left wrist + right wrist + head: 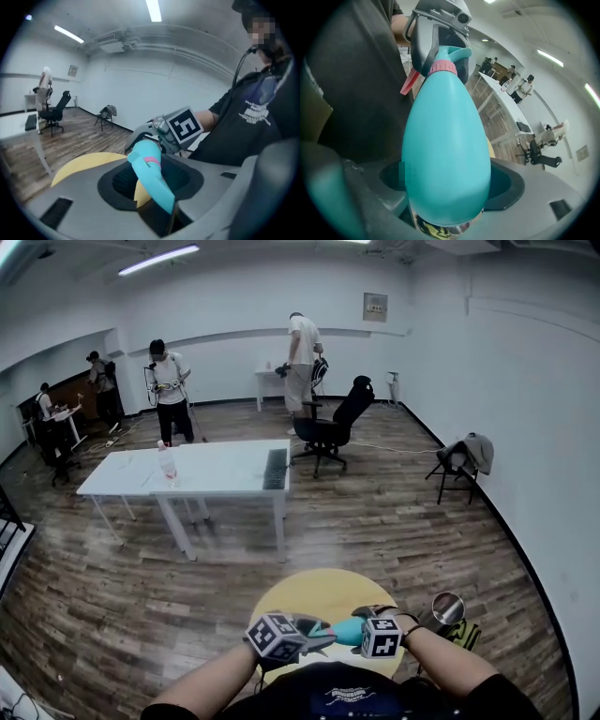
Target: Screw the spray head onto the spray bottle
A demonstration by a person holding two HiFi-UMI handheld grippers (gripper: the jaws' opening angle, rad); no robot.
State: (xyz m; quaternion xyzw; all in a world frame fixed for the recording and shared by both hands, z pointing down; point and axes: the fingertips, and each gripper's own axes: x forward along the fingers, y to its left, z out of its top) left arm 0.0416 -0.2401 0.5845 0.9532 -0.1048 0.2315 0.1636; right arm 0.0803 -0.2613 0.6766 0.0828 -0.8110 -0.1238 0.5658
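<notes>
Over yellow table [305,589], left hand-held gripper [157,197] clamped on spray head [151,174], right hand-held gripper [446,211] on spray bottle [446,140] — pads hidden.

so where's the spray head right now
In the left gripper view the spray head sits between the left gripper's jaws, its pink collar at the neck of the spray bottle that the right gripper holds, over the yellow table.

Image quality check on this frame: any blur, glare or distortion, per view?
Head view: strong fisheye curvature, evenly lit, sharp, no glare. Left gripper view: dark round vignette; the spray head sits close and soft; mosaic patch top right. Right gripper view: the spray bottle fills the frame, bulged by the lens, slightly soft; the room behind is readable.
</notes>
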